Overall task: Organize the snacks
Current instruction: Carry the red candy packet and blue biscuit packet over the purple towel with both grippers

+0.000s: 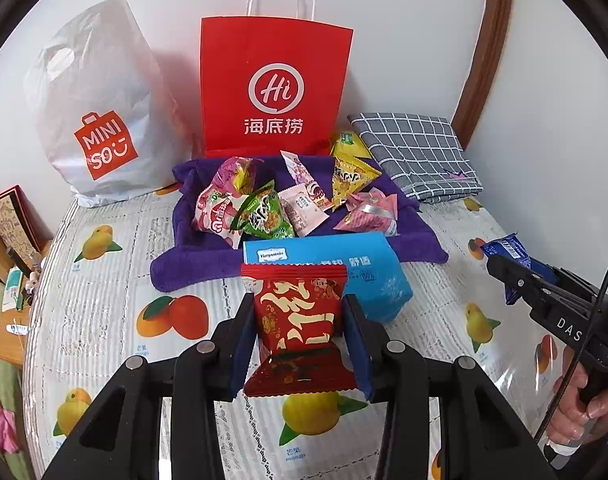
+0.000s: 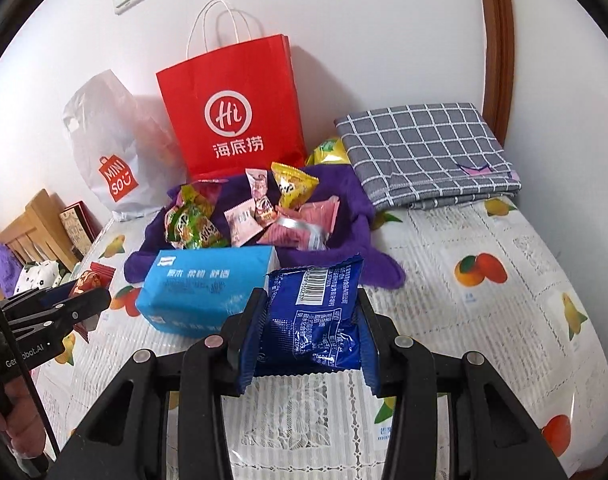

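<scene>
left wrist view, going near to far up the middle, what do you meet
red snack packet in the left gripper → blue tissue pack → purple towel with the snack pile → red paper bag

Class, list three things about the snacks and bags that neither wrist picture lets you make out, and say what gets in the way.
- Inside of the red bag: both views show only its front.
- Contents of the white bag: its opaque plastic hides them in both views.
- Front of the blue packet in the right hand-held gripper: right view shows the barcode side; in the left view the gripper covers most of it.
</scene>
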Tool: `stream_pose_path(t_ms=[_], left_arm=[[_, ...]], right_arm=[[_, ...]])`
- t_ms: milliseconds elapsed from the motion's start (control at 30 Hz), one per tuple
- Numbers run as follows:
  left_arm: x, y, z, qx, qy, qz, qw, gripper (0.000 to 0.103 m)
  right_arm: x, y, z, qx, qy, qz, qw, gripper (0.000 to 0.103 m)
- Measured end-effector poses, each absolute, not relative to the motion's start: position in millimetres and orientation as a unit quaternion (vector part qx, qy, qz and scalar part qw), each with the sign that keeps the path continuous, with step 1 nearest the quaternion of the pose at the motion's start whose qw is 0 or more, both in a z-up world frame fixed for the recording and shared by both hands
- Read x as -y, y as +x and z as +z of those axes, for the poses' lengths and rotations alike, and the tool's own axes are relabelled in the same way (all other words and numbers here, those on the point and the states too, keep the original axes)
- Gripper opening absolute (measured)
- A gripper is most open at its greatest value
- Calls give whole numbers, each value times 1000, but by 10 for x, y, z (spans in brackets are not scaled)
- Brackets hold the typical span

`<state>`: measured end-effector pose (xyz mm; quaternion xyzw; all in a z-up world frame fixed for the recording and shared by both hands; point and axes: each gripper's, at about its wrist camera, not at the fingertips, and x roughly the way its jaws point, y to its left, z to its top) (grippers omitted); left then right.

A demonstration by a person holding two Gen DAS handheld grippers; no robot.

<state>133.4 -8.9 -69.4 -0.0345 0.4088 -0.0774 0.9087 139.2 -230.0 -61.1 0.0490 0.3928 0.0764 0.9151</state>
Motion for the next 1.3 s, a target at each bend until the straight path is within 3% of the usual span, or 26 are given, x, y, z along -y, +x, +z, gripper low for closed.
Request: stream_pose_path(t_ms=[1300], left_arm=[[63,1480,-607,-412,-44,-66,908,40]], right_arm=[[2245,1555,-413,-376,49,84,921,42]])
